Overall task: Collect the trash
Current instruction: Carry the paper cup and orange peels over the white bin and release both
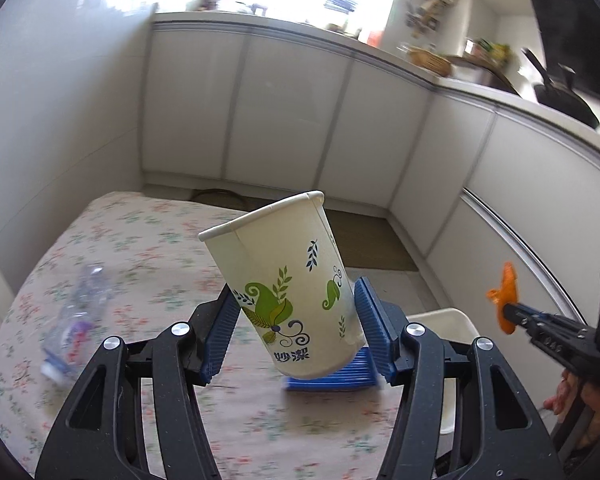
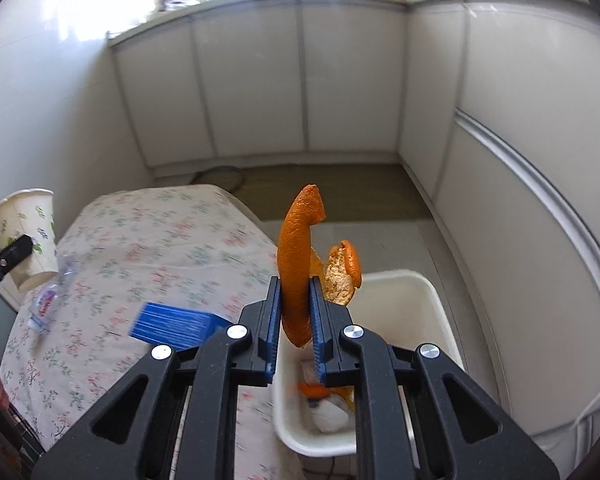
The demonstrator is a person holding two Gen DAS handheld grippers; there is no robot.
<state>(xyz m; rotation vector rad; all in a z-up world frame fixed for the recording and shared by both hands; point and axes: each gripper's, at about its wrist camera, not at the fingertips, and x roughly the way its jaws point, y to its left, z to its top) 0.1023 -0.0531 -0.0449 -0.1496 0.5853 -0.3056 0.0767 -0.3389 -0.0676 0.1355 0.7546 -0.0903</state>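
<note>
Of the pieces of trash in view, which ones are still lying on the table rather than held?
The clear plastic bottle and the blue box lie on the floral tablecloth; the paper cup and orange peel are held in grippers.

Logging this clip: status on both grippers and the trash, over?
Left gripper shut on paper cup. Right gripper shut on orange peel, above white bin. Plastic bottle, blue box on table. Path clear.

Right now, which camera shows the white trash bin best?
The right wrist view: the white plastic trash bin shows its open top with trash inside, beside the table. The left wrist view shows only a corner of it, behind the tool.
</note>
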